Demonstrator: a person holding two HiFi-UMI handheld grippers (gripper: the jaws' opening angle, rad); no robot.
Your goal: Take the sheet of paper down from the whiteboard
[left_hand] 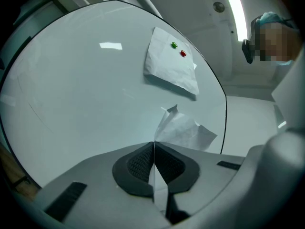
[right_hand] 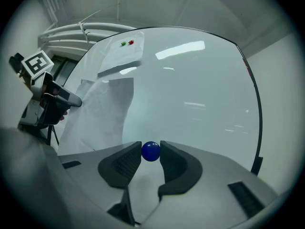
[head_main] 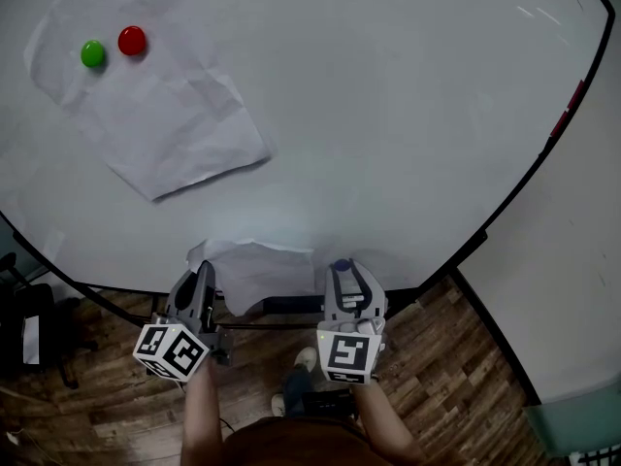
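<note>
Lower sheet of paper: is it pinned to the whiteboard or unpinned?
Unpinned: no magnet sits on the lower sheet; the left tool is shut on its edge, and the right tool grips the blue magnet.

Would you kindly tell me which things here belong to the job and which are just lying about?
In the job: whiteboard; lower sheet, pinched in the left gripper; blue magnet, held in the right gripper.
Lying about: upper sheet, pinned by green magnet and red magnet.
</note>
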